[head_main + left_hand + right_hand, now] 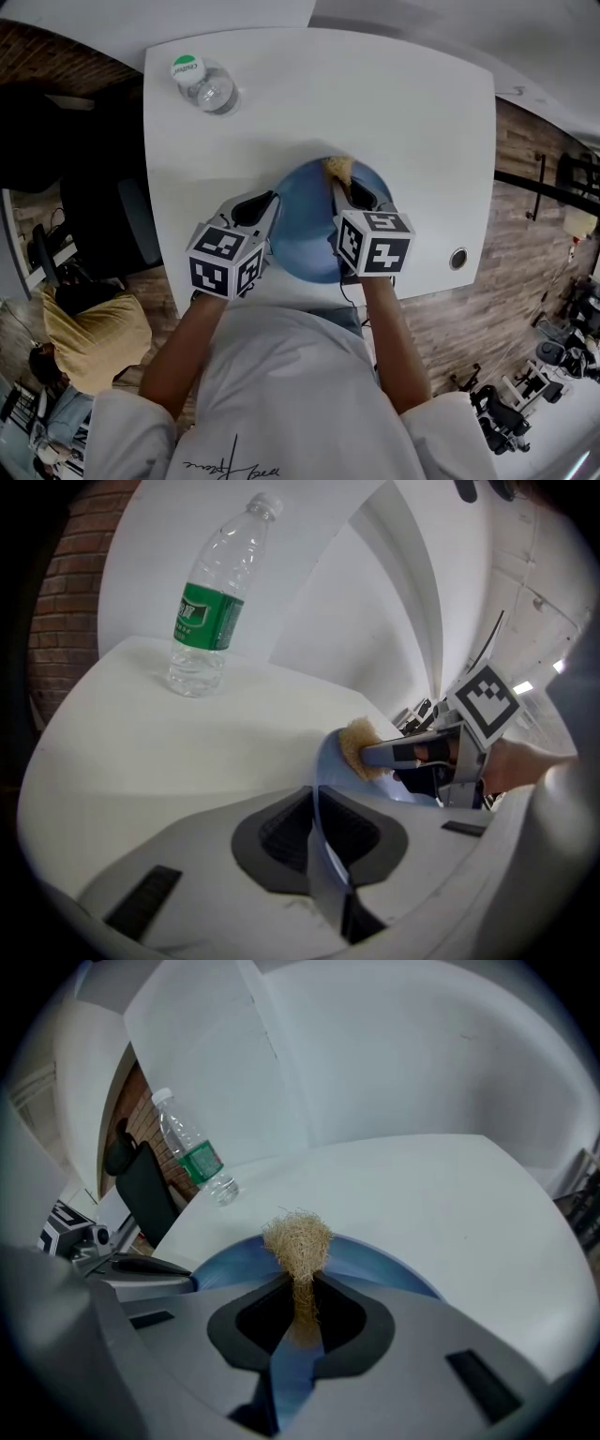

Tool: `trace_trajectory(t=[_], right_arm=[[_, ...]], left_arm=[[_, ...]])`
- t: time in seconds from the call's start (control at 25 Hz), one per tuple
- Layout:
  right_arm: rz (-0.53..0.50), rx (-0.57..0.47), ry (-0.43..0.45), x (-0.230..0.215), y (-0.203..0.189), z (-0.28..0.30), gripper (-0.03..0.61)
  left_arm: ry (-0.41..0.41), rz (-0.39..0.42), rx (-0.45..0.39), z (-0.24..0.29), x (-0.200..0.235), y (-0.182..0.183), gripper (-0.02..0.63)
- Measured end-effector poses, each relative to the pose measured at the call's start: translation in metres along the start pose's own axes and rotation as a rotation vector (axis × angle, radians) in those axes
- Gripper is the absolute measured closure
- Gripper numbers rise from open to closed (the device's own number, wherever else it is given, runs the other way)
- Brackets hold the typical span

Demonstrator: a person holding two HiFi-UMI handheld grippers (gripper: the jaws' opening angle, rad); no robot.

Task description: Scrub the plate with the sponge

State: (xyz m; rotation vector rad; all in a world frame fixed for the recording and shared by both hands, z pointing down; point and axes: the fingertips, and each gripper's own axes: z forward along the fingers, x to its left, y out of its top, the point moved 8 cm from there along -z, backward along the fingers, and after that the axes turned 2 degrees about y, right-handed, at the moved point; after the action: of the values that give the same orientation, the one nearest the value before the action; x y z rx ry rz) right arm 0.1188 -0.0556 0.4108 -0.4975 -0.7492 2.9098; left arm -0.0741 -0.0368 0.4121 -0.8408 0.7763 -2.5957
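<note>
At the near edge of the desk (pixel 394 103), the blue plate (pixel 305 234) seemed mid-scrub; how clean it was, the views left unclear. The sponge (pixel 297 1239) pressed its far part, pinched in the near-shut right tongs (pixel 302 1312). The left tongs (pixel 317 834), narrow, clamped the plate's rim.

On plate (pixel 305 230), sponge (pixel 338 168); bottle (pixel 208 86) beyond, left

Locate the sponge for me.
In the head view the sponge sits at the far edge of the blue plate, pinched in the right gripper.
</note>
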Motion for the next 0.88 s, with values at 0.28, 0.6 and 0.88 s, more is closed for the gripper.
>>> trace_trajectory(t=[0.28,0.6,0.88], right_arm=[[-0.038,0.012,0.009,0.008,0.002,0.003,0.538],[-0.064,0.022,0.04,0.02,0.003,0.009,0.538],[-0.111,0.035,0.053,0.03,0.002,0.011,0.538]], left_arm=[[-0.005,-0.004,-0.001,-0.001,0.001,0.0,0.598],[-0.009,-0.02,-0.002,-0.002,0.004,0.001,0.6],[-0.009,-0.026,-0.009,0.0,0.003,0.001,0.6]])
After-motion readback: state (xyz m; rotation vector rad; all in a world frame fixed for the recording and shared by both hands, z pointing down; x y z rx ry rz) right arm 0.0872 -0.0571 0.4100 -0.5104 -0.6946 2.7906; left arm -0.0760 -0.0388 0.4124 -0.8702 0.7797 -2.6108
